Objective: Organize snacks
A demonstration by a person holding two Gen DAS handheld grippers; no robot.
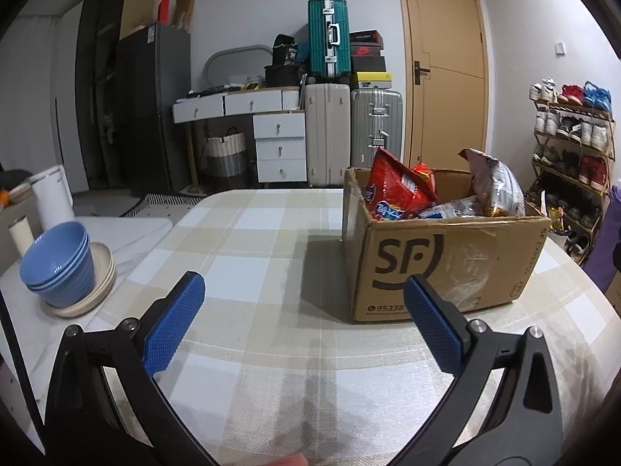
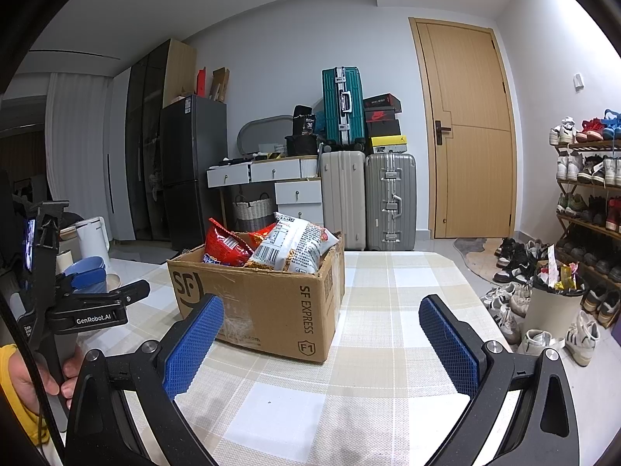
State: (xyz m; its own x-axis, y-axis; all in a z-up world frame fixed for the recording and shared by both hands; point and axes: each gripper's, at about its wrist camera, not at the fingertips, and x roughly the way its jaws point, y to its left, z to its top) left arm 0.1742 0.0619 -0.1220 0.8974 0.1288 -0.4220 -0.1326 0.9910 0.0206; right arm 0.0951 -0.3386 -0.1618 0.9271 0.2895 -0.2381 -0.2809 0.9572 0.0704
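A brown cardboard box (image 1: 446, 260) marked SF stands on the checked tablecloth, right of centre in the left wrist view. Inside it lean a red snack bag (image 1: 396, 190) and a white and brown snack bag (image 1: 496, 182). In the right wrist view the same box (image 2: 268, 295) sits left of centre with the red bag (image 2: 225, 244) and the white printed bag (image 2: 291, 244). My left gripper (image 1: 304, 291) is open over bare cloth, just short of the box. Near the box's right corner, my right gripper (image 2: 322, 310) also stands open and empty. The left gripper's body (image 2: 89, 303) shows at the left, held by a hand.
Stacked blue bowls (image 1: 58, 264) on beige plates sit at the table's left, beside a white kettle (image 1: 52, 194). Past the table's right edge are a waste bin (image 2: 555, 303), loose shoes and a shoe rack (image 2: 590, 209). Suitcases (image 2: 390, 202) and a door stand behind.
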